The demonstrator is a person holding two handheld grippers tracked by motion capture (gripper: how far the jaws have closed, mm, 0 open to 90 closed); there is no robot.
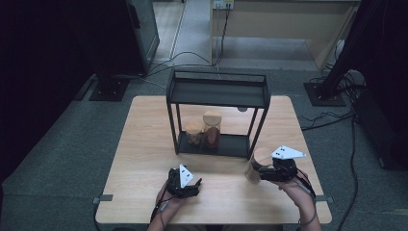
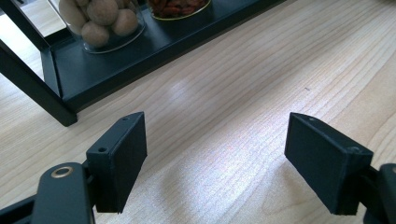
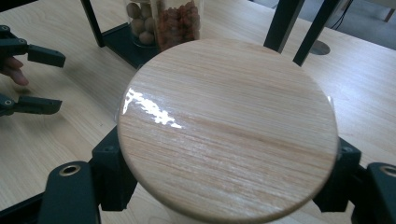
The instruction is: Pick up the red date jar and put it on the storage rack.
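My right gripper [image 1: 262, 169] is shut on a clear jar with a round wooden lid [image 1: 254, 161], holding it near the table's right front, just right of the black shelf's front leg. In the right gripper view the lid [image 3: 224, 126] sits between the two jaws [image 3: 229, 172], which press on the jar's sides below it. My left gripper [image 1: 185, 174] rests low at the table's front middle, pointing at the shelf. Its jaws [image 2: 215, 135] stand wide open over bare wood, and it shows again as the left gripper [image 3: 46, 81].
A black two-tier metal shelf [image 1: 216, 89] stands at the middle back of the wooden table [image 1: 144, 144]. On its lower tray [image 2: 140, 51] are a jar of round nuts [image 1: 194, 132] and a taller jar of red dried fruit [image 1: 212, 130]. Cables lie on the floor beyond.
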